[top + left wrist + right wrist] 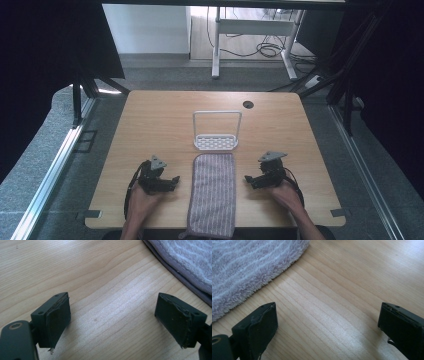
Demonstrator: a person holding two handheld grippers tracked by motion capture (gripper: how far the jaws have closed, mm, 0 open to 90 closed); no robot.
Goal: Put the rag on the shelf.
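Hands come in over the table's [150,115] near edge. At left, the left gripper [176,178] rests with jaws wide apart on bare wood, just beside the striped towel [213,192]; its own view shows the towel's stitched hem. The towel lies lengthwise at the middle, overhanging the near edge, a white wire rack [216,131] just beyond it. At right, the right gripper [247,179] is likewise spread and empty; its view shows the towel's fluffy pile.
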